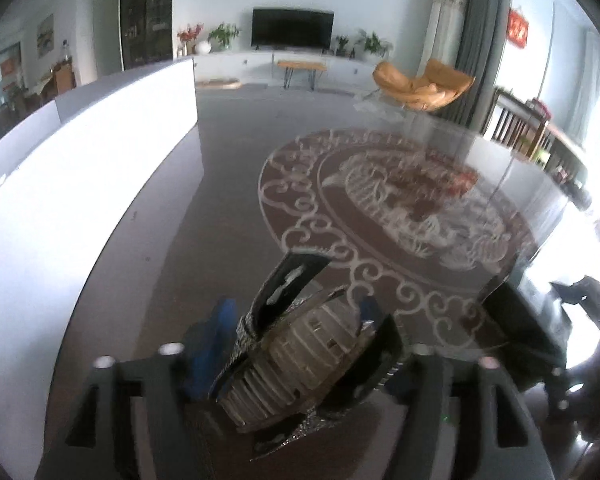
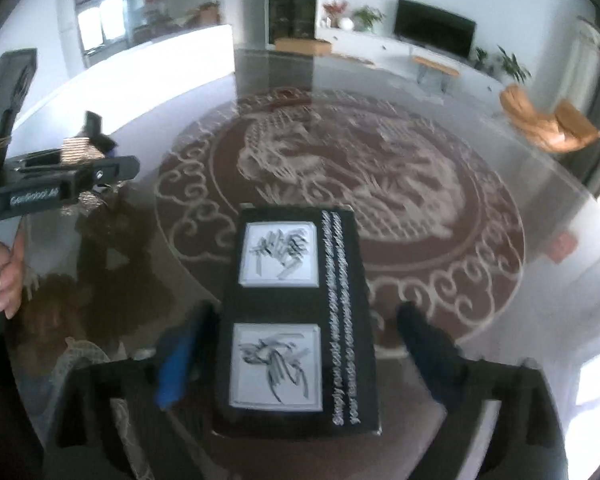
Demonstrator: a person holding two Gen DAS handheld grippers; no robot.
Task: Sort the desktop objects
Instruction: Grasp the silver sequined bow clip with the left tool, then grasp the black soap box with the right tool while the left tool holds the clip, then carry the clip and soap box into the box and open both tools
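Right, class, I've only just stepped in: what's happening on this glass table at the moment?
A person is sorting things on a round glass table with a hand-held gripper in each hand. A ribbed, fan-like object sits between the fingers of the left gripper; whether the pads press on it is unclear. The right gripper hangs open on either side of a black box with two white panels of brush calligraphy, lying flat on the glass, and has not closed on it.

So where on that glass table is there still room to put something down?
Plenty: the glass table is bare beyond the black box, over the round patterned centre. It is crowded near the left gripper, around the ribbed bundle.
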